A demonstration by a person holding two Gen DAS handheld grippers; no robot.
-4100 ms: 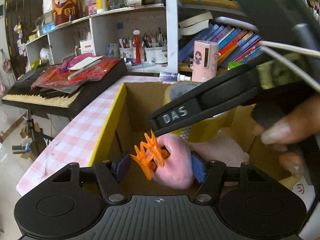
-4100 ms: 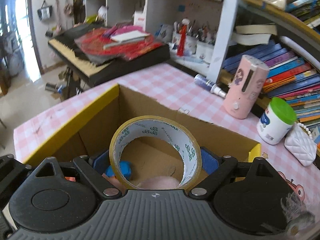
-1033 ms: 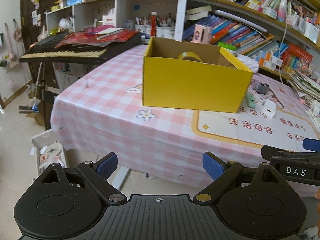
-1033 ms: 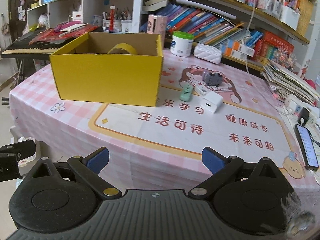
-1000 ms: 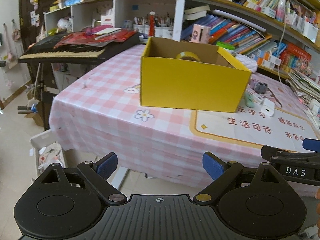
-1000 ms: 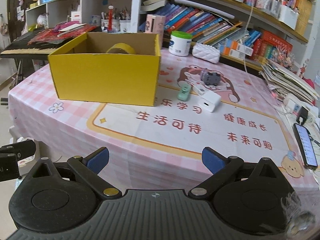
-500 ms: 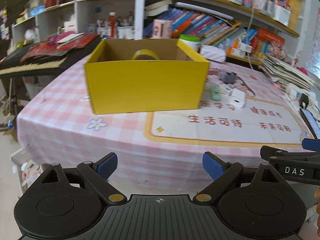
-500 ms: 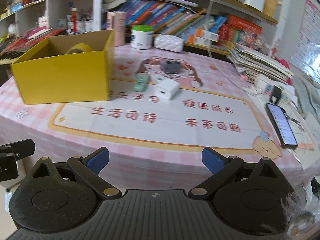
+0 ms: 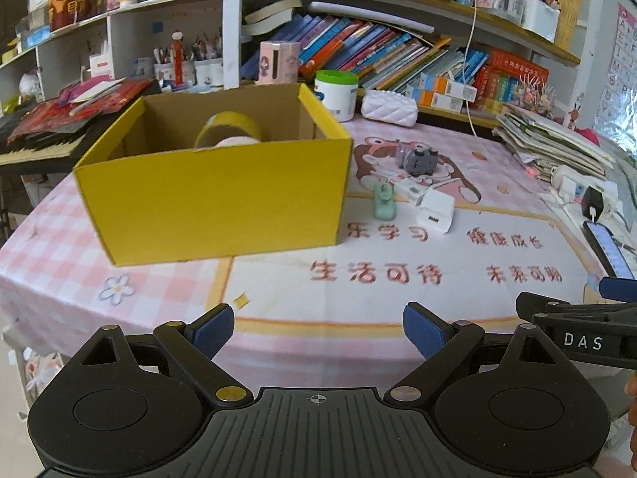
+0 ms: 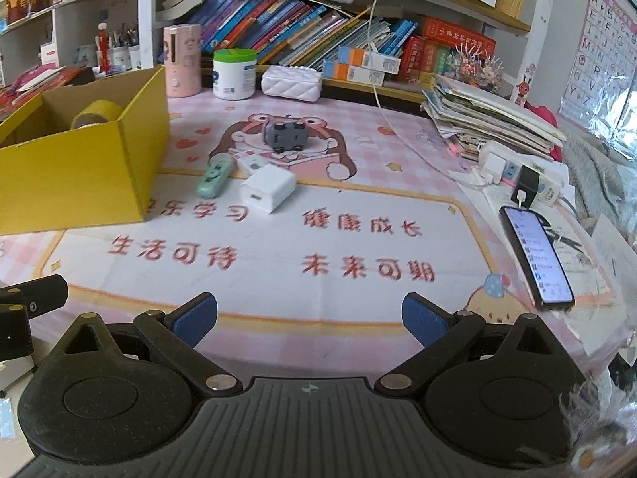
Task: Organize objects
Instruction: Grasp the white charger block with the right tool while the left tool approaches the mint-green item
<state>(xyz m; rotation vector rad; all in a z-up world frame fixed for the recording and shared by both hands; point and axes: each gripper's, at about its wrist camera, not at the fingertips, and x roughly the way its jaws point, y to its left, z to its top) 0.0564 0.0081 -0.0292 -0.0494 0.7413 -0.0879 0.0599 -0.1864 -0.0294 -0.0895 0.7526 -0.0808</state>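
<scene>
both the left hand-held gripper (image 9: 318, 326) and right hand-held gripper (image 10: 309, 318) hover wide and empty near the counter (image 10: 358, 239) edge, while the mint gadget (image 10: 214, 175), white charger (image 10: 267, 192) and grey toy car (image 10: 284, 135), crowded beside the yellow box (image 9: 215, 195), risk being knocked together.

The right gripper (image 10: 309, 320) hangs over the near edge of the counter (image 10: 278, 247), its blue-padded fingers (image 10: 422, 320) spread wide with nothing between them. To the left stands the yellow box (image 10: 85, 175), a tape roll (image 10: 95, 113) inside. Just beside the box lie a mint-green gadget (image 10: 215, 175), a white charger (image 10: 268, 192) and, farther back, a grey toy car (image 10: 286, 135). A lit phone (image 10: 535, 253) lies near the right edge.
</scene>
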